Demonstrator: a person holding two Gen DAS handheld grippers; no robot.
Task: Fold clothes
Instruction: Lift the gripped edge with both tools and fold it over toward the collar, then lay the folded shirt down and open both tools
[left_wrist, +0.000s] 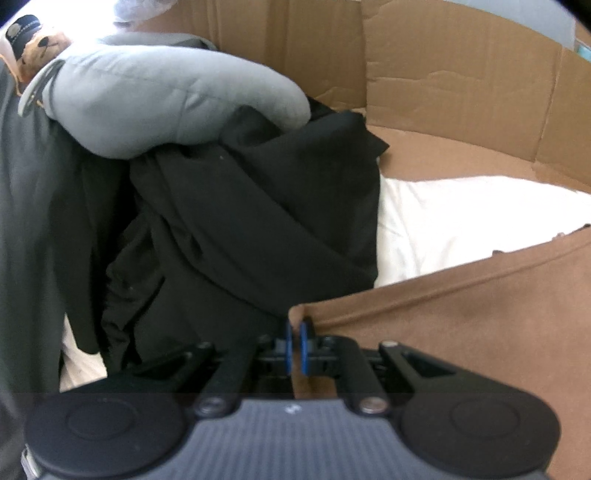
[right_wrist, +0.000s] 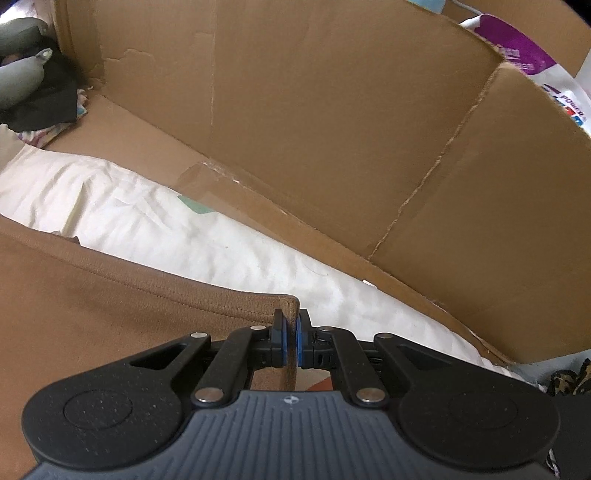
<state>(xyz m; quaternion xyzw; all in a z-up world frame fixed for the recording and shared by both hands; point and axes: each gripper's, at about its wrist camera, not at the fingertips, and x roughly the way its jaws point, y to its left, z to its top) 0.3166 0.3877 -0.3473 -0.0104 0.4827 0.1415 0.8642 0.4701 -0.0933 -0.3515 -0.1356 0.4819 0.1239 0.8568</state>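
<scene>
A brown garment (left_wrist: 461, 317) with a stitched hem lies spread over a white sheet (left_wrist: 461, 218). My left gripper (left_wrist: 296, 328) is shut on its left corner, the fabric pinched between the blue pads. In the right wrist view the same brown garment (right_wrist: 110, 295) stretches off to the left, and my right gripper (right_wrist: 290, 325) is shut on its right corner. The hem runs taut between the two corners.
A pile of black clothes (left_wrist: 240, 221) with a grey neck pillow (left_wrist: 166, 99) on top sits to the left. Cardboard walls (right_wrist: 332, 129) stand behind the white sheet (right_wrist: 184, 229). A plush bear (left_wrist: 37, 48) is at the far left, a printed bag (right_wrist: 535, 62) beyond the cardboard.
</scene>
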